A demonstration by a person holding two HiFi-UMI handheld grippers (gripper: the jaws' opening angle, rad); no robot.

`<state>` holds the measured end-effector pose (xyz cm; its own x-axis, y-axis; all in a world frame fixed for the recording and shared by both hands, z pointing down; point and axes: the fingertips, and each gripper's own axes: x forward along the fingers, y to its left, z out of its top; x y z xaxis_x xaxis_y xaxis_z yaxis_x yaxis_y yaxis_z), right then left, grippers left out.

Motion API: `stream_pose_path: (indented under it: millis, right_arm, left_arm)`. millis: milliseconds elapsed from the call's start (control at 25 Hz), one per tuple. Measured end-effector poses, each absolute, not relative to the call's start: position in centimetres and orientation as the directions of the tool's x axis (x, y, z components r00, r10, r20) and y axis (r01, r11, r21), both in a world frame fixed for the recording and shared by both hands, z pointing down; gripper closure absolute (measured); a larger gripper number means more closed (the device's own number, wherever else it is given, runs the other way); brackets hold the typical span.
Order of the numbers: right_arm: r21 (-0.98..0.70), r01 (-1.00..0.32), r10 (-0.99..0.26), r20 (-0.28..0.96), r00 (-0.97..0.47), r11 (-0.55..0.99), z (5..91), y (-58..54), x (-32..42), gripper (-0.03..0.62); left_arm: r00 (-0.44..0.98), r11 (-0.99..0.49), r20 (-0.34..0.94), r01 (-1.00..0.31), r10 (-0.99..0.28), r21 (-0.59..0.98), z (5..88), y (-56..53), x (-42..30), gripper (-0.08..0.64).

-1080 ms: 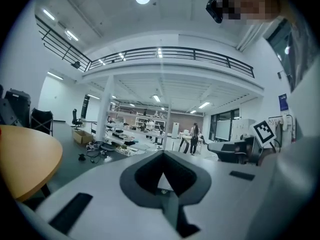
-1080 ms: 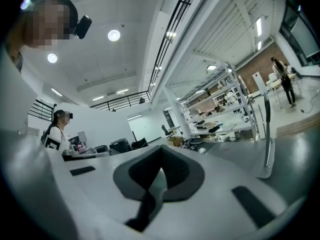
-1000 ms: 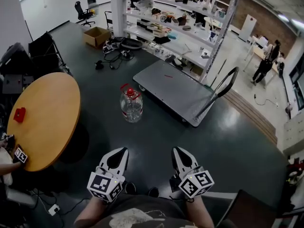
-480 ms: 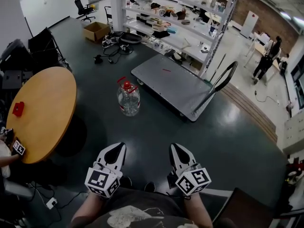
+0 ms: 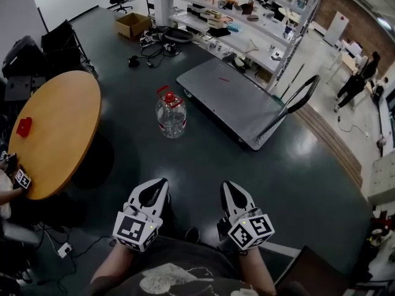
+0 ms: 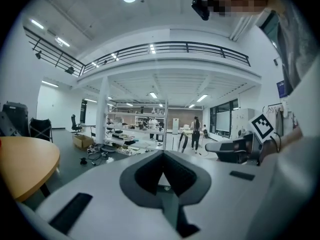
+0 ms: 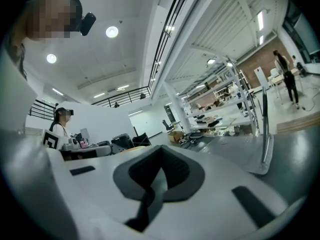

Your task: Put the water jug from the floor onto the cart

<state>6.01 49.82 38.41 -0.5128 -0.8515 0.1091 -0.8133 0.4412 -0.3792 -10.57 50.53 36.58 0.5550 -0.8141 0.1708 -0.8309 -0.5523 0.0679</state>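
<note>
Water jug (image 5: 171, 115): clear, red cap, upright on the dark floor, centre frame, just left of the flatbed cart (image 5: 234, 103). Left gripper (image 5: 158, 185), right gripper (image 5: 229, 187): lower centre, jaws pressed together, nothing held, well apart from jug.

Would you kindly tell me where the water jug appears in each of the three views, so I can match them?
Head view: the water jug stands on the floor, up-left of centre, apart from the cart on its right.
Left gripper view: not in it.
Right gripper view: not in it.
Shared landmark: the shelving rack, in all three: along the top in the head view, at mid-height in both gripper views.
</note>
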Motion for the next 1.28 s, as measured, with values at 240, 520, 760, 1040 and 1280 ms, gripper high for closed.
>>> stream_pose_path:
  millis: [240, 520, 760, 1040, 1280]
  right_arm:
    - [-0.363, -0.842, -0.866, 0.153, -0.477, 0.400, 40.0, 45.4, 4.7, 0.603]
    - [-0.387, -0.860, -0.891, 0.167, -0.421, 0.334, 40.2, 37.2, 2.3, 0.603]
    - [-0.355, -0.876, -0.899, 0.169, -0.403, 0.326, 39.1, 30.9, -1.6, 0.603]
    - [-0.376, -0.877, -0.902, 0.188, -0.388, 0.299, 39.7, 25.1, -6.1, 0.603]
    - [-0.378, -0.882, -0.901, 0.213, -0.379, 0.282, 40.5, 22.1, -8.1, 0.603]
  left_arm:
    - [0.572, -0.550, 0.199, -0.820, -0.796, 0.158, 39.6, 45.0, -12.4, 0.558]
    - [0.598, -0.575, 0.192, -0.802, -0.778, 0.165, 39.4, 36.0, -15.2, 0.558]
    - [0.623, -0.605, 0.172, -0.782, -0.763, 0.147, 38.1, 29.7, -18.5, 0.558]
    - [0.634, -0.602, 0.187, -0.772, -0.751, 0.203, 39.0, 24.0, -24.0, 0.558]
    - [0.630, -0.605, 0.195, -0.777, -0.752, 0.174, 39.1, 20.2, -26.3, 0.558]
